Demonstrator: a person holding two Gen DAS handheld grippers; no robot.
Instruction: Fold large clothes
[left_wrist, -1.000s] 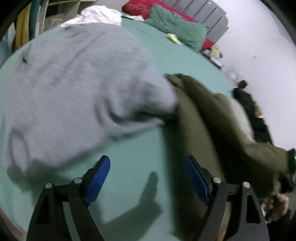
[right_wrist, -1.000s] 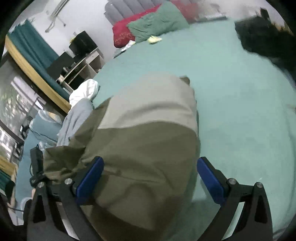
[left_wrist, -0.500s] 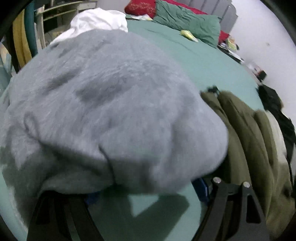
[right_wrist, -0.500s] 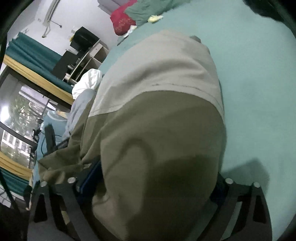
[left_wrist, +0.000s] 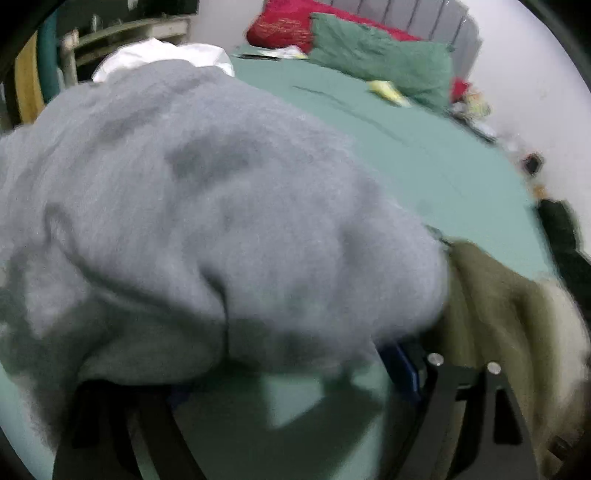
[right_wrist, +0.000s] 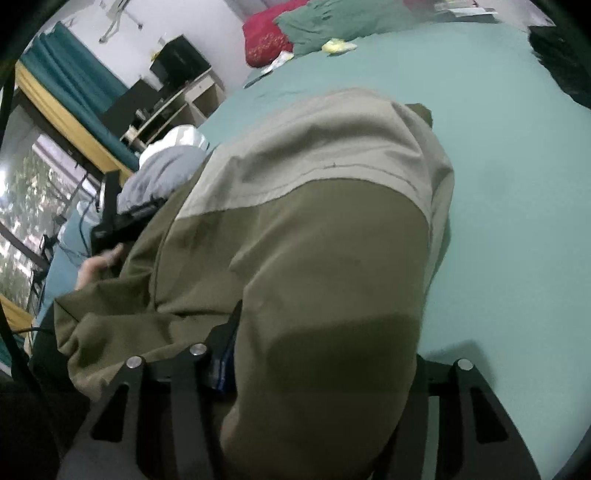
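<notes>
Garment in work: an olive and beige jacket (right_wrist: 314, 258) lying near the edge of the bed (right_wrist: 517, 184), on the green sheet. Its near end bulges up between the fingers of the right claw (right_wrist: 321, 373), whose jaws are closing on that fold — fabric is between them, though whether the pads already press on it cannot be told. Gathering the near end this way reads as a setup for lifting or doubling the jacket over.

Left claw (left_wrist: 291, 391) stands wide, and a grey fleece garment (left_wrist: 203, 221) droops over its left finger and most of its view; no grip on it is visible. The fleece touches the jacket's left side and may drag along with any fold.

Further out: a white garment (left_wrist: 162, 55), a green pillow (left_wrist: 380, 62) and a red pillow (left_wrist: 288, 29) at the headboard — well apart. A dark garment (right_wrist: 561, 62) lies at the far right.
</notes>
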